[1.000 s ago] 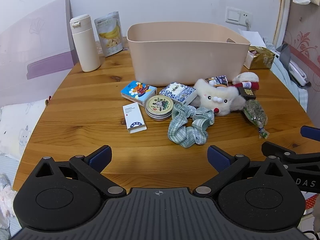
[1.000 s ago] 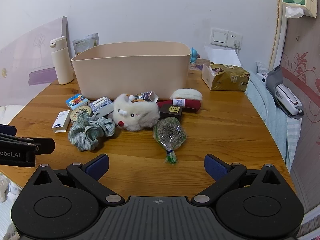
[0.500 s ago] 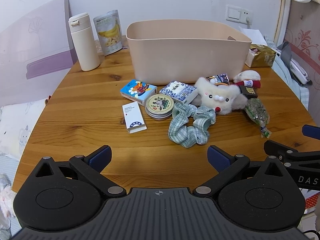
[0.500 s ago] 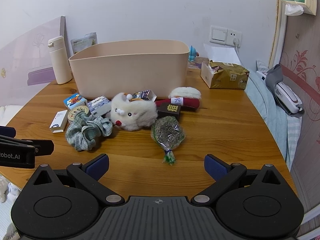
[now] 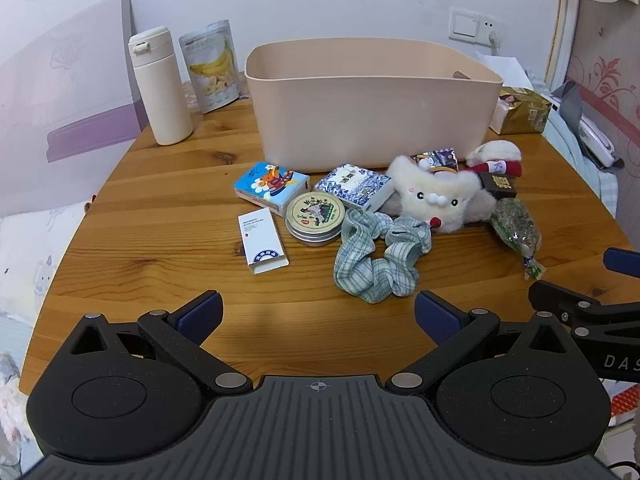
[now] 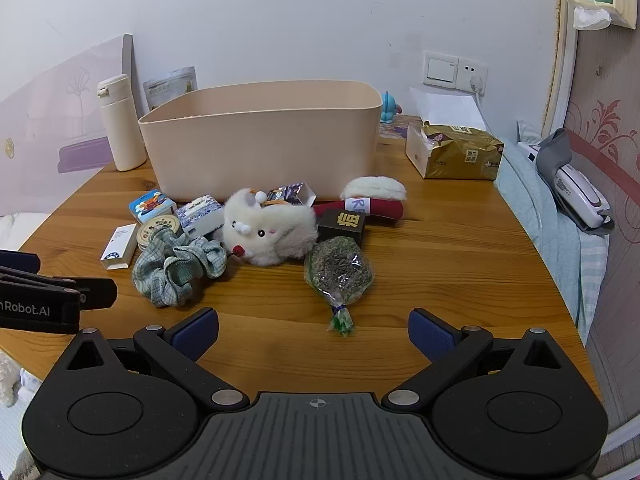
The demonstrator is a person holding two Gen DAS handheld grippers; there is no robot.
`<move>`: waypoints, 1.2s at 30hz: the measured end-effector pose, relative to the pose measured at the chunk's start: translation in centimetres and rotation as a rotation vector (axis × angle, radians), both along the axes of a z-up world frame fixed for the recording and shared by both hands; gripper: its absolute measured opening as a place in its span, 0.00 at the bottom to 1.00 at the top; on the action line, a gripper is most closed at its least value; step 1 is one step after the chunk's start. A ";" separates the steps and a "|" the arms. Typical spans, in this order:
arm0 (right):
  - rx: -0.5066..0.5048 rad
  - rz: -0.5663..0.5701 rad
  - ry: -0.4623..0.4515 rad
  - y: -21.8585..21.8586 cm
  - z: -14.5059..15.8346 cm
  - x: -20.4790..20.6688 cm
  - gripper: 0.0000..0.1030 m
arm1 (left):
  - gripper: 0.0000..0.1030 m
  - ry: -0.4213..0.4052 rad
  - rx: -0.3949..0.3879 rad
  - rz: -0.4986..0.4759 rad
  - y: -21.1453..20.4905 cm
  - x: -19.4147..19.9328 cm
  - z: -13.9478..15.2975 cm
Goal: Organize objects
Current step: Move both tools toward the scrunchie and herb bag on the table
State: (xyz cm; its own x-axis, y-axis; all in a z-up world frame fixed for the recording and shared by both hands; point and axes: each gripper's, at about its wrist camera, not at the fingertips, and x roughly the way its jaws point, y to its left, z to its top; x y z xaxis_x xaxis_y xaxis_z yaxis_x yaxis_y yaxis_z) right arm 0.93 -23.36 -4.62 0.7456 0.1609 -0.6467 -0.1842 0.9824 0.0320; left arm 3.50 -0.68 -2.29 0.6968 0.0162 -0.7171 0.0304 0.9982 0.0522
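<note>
Just beyond the wide-spread left tongs (image 5: 318, 314) lies the green scrunchie (image 5: 378, 256).

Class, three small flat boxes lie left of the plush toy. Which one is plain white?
The white box, nearest the left gripper. The cartoon box is pale blue; the patterned box is blue and white.

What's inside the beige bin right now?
Only the beige bin and bare upper inner walls show in both wrist views; nothing rises above the rim. Its floor is hidden by the near wall, so low contents cannot be ruled out.
</note>
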 end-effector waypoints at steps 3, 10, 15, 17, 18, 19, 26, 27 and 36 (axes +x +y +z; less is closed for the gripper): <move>0.000 0.000 0.001 0.0 -0.1 0.1 1.00 | 1.00 -0.004 0.002 -0.004 0.0 0.2 -0.1; 0.008 -0.011 0.006 -0.4 -0.1 0.6 0.98 | 1.00 0.001 -0.010 -0.042 -0.4 0.8 -0.6; 0.023 -0.007 0.003 -0.7 -0.2 1.1 0.97 | 1.00 0.000 0.005 -0.054 -0.8 1.5 -0.9; 0.032 -0.004 0.003 -0.7 -0.3 1.4 0.97 | 1.00 0.005 0.005 -0.058 -0.9 2.0 -1.2; 0.033 -0.003 0.006 -0.7 -0.3 1.5 0.96 | 1.00 0.008 0.006 -0.060 -0.9 2.2 -1.3; 0.033 -0.002 0.009 -0.7 -0.4 1.7 0.96 | 1.00 0.011 0.008 -0.061 -1.0 2.4 -1.4; 0.033 0.002 0.027 -1.0 -0.9 3.0 0.92 | 1.00 0.034 -0.007 -0.085 -1.4 3.7 -2.5; 0.032 0.004 0.032 -1.0 -1.1 3.2 0.91 | 1.00 0.036 -0.014 -0.084 -1.4 3.9 -2.7; 0.031 0.025 0.069 -1.1 -2.1 5.3 0.89 | 1.00 0.066 -0.040 -0.092 -1.8 5.9 -3.9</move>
